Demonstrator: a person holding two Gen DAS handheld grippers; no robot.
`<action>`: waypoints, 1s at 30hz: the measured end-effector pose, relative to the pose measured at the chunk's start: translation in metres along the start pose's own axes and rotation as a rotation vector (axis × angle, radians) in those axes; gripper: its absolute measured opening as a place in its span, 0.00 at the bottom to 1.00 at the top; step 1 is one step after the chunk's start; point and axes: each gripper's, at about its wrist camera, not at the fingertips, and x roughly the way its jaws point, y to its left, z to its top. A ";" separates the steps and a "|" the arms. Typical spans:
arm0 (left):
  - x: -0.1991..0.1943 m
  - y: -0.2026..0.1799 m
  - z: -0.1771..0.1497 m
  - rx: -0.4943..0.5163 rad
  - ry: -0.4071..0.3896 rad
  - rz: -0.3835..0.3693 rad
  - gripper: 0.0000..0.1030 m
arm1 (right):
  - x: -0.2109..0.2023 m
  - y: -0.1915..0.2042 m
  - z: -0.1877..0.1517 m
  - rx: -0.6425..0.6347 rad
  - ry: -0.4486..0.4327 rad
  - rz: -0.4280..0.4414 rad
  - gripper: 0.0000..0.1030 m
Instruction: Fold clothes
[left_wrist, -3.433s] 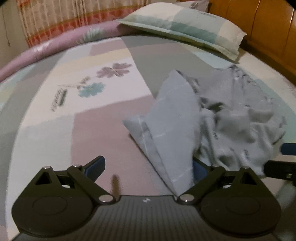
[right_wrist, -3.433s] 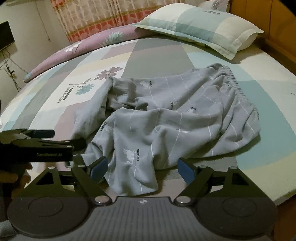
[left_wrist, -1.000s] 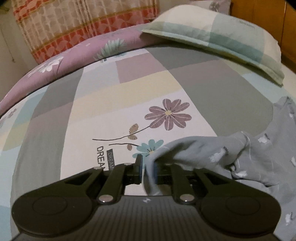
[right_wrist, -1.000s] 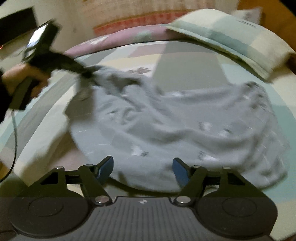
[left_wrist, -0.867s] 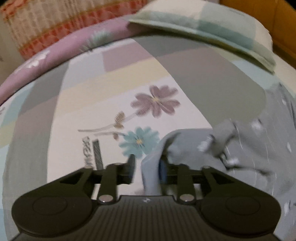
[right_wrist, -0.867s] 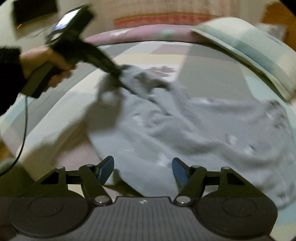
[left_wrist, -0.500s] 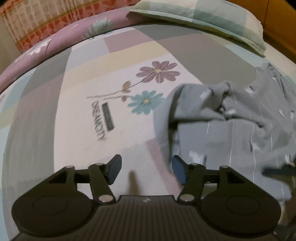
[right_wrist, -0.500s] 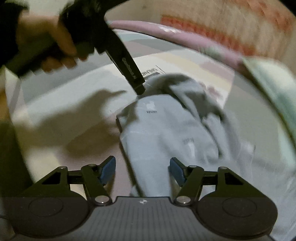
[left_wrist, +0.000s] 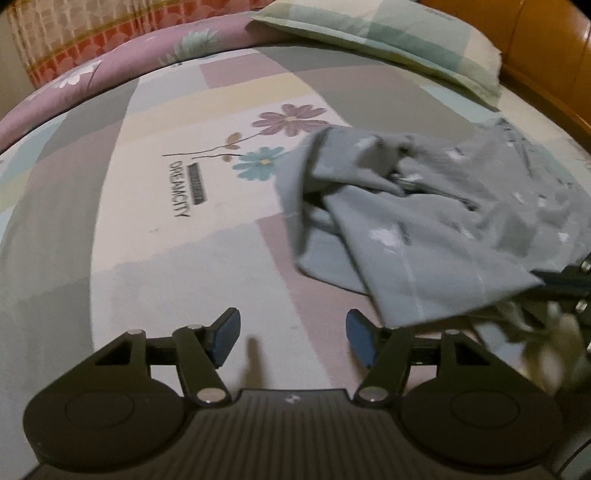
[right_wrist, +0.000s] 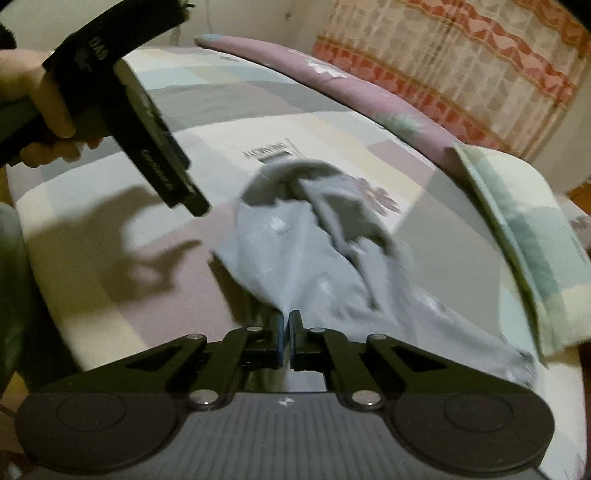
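The right claw (right_wrist: 287, 334) is pinched shut, apparently on the crumpled grey printed garment's (right_wrist: 295, 254) thin edge, which could slip free; the left claw (left_wrist: 291, 341) is opening, empty.

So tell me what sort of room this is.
Most likely a bedroom: a bed with a patchwork floral sheet, a pillow by a wooden headboard, and a curtain behind.

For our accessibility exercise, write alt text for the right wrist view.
The right claw is shut on an edge of grey clothing lying crumpled on a patchwork bedsheet. The left claw, held in a hand, hovers open beside it.
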 end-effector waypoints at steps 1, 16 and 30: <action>-0.002 -0.005 -0.002 0.000 -0.001 -0.010 0.63 | -0.008 -0.005 -0.007 0.009 0.004 -0.018 0.02; -0.014 -0.048 -0.011 0.033 -0.004 -0.049 0.65 | -0.054 -0.027 -0.051 0.106 0.020 0.001 0.22; -0.009 -0.017 -0.032 0.010 -0.013 -0.079 0.68 | 0.046 0.003 0.019 0.037 0.047 0.084 0.36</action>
